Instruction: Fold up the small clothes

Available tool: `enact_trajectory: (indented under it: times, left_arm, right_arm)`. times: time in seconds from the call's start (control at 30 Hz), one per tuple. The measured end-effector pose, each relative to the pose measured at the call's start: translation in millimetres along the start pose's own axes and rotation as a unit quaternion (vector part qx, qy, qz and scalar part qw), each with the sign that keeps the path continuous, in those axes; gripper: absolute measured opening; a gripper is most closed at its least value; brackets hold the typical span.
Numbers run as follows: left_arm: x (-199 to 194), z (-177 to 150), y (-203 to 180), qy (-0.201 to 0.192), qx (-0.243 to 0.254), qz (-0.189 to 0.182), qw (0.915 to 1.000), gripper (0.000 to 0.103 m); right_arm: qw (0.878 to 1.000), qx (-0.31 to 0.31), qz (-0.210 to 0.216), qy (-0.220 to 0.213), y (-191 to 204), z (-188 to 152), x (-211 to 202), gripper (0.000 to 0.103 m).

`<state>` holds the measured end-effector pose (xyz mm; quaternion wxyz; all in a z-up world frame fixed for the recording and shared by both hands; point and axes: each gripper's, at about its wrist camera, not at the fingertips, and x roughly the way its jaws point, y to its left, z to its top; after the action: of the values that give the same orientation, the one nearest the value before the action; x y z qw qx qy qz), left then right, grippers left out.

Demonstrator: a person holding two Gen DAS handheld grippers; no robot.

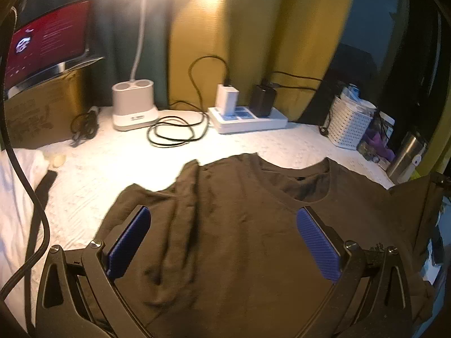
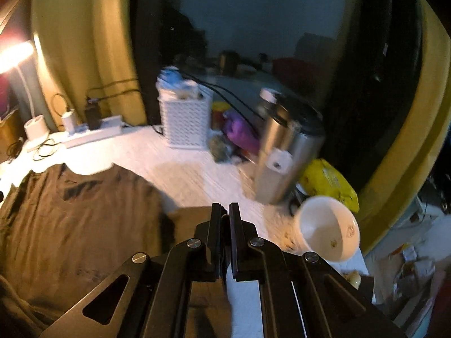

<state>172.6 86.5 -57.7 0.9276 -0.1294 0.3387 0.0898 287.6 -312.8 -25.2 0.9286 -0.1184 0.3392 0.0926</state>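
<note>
Nearest the lens, left gripper [image 1: 224, 217] with blue pads [image 1: 318, 242] spread wide apart, holding nothing, poised over a brown shirt [image 1: 239, 239]. Shirt spread on a white bedcover [image 1: 112, 163], neckline toward the far side, left part bunched into long wrinkles. In the right wrist view, right gripper [image 2: 225, 214] with fingers pressed nearly together, a dark strip between them, possibly the shirt's edge, too blurred to be sure. Same shirt [image 2: 79, 217] down-left of those fingers, reaching under the frame.

Beyond the neckline: white power strip [image 1: 248, 119] with a white charger [image 1: 227, 98] and a black adapter [image 1: 263, 100] plugged in, a coiled black cable [image 1: 174, 132] lying just beside it, a lamp base [image 1: 134, 105] further left. Cardboard box [image 1: 39, 112] at far left with an open laptop [image 1: 48, 42] on top. At right, a white perforated basket [image 2: 184, 121], a steel flask [image 2: 284, 152], a yellow bag [image 2: 329, 183] and a white bowl [image 2: 328, 228] close to the right gripper's tips. Yellow curtain [image 1: 253, 28] behind everything. A thick black cord [image 1: 31, 197] crossing the left edge.
</note>
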Motion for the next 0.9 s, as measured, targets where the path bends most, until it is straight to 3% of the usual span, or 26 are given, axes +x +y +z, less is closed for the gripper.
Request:
enact_trajectory:
  times: [0.13, 0.43, 0.7, 0.9]
  left_arm:
    - [-6.1, -3.9, 20.3, -0.005, -0.014, 0.005, 0.9999, 0.102]
    - [-13.9, -14.4, 68.8, -0.008, -0.047, 0.021, 0.9986, 0.102]
    - [-10.6, -21.1, 111.6, 0.007, -0.068, 0.042, 0.9968, 0.102]
    - [6.6, -24.0, 134.8, 0.037, -0.056, 0.048, 0.9966, 0.102]
  right_arm:
    - [1.000, -0.021, 0.021, -0.002, 33.7, 9.1, -4.4, 0.005]
    - [0.996, -0.055, 0.067, 0.030, 110.8, 14.1, 26.3, 0.005]
    - [0.989, -0.067, 0.102, 0.083, 165.9, -1.6, 70.0, 0.005]
    - [0.977, -0.074, 0.144, 0.139, 199.6, -24.0, 95.6, 0.005]
